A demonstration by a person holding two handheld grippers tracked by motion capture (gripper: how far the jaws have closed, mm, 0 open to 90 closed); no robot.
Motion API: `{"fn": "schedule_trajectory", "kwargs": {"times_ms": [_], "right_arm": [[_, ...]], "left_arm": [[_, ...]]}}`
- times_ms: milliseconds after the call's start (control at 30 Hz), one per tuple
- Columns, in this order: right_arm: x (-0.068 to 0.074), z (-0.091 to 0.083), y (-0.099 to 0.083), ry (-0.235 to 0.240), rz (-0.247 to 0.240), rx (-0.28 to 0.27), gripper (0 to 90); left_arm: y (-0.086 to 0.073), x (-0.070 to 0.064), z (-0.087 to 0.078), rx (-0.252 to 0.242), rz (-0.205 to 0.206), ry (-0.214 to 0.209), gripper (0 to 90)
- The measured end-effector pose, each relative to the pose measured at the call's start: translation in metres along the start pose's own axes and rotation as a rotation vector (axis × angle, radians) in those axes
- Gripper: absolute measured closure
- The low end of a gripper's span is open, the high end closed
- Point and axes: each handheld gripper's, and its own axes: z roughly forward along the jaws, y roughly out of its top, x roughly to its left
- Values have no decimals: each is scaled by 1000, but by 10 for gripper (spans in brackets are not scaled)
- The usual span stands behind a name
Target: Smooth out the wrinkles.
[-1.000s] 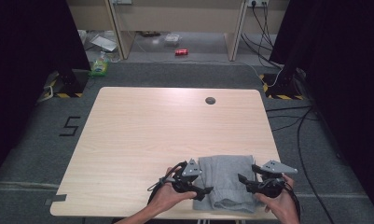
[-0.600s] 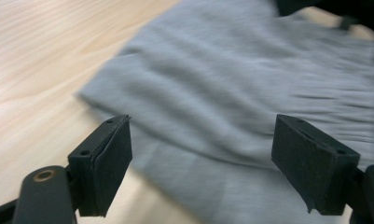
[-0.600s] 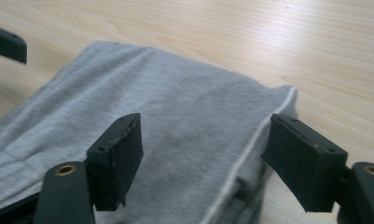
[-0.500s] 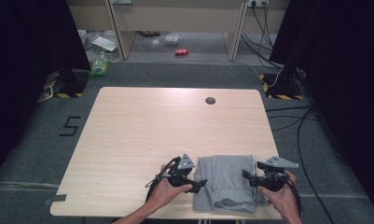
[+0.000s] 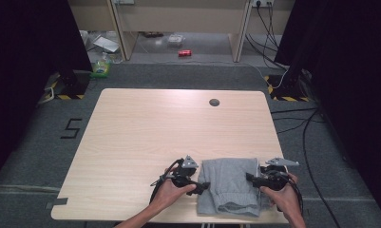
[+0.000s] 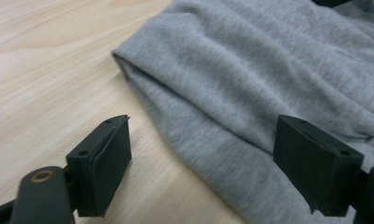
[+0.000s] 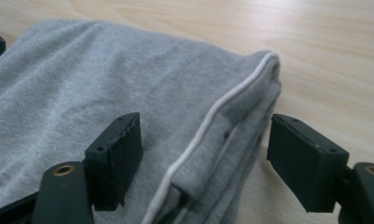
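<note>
Now two spread tongs, left tongs [image 5: 203, 185] and right tongs [image 5: 249, 177], flank one folded grey garment [image 5: 230, 185].

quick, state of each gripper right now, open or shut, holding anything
Left gripper: open, jaws astride the edge of the grey garment, gripping nothing.
Right gripper: open, jaws astride the garment's piped edge, gripping nothing.

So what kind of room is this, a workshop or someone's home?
Probably a lab or recording studio, not a home: a bare light wooden table stands on grey carpet between black curtains, with yellow-and-black hazard tape and loose cables on the floor.
</note>
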Motion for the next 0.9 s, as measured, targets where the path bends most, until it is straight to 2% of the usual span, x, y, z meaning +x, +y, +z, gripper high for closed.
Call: {"fn": "schedule_trajectory", "kwargs": {"times_ms": [67, 167, 233, 267, 333, 367, 433, 533, 600, 700, 900], "right_arm": [[0, 2, -2, 12, 18, 7, 318], [-1, 4, -2, 16, 10, 14, 350], [0, 4, -2, 14, 12, 18, 384], [0, 4, -2, 10, 8, 15, 411], [0, 4, -3, 15, 11, 14, 469], [0, 4, -3, 18, 10, 10, 498], [1, 3, -3, 21, 4, 7, 553], [2, 3, -4, 22, -7, -4, 631], [2, 3, -4, 25, -15, -8, 669], [3, 3, -3, 26, -23, -11, 696], [4, 5, 1, 37, -13, -34, 747]], "left_arm": [[2, -3, 3, 7, 12, -4, 205], [4, -6, 8, 2, 35, 5, 258], [5, -9, 11, -1, 72, 22, 315], [5, -10, 12, -3, 94, 36, 357], [6, -11, 13, -8, 106, 47, 457], [5, -11, 13, -12, 111, 45, 537], [4, -11, 13, -22, 104, 32, 644], [3, -10, 13, -31, 106, 22, 743], [4, -10, 13, -32, 113, 22, 789], [4, -10, 12, -33, 123, 22, 804], [4, -5, 9, -40, 115, 10, 816]]}}
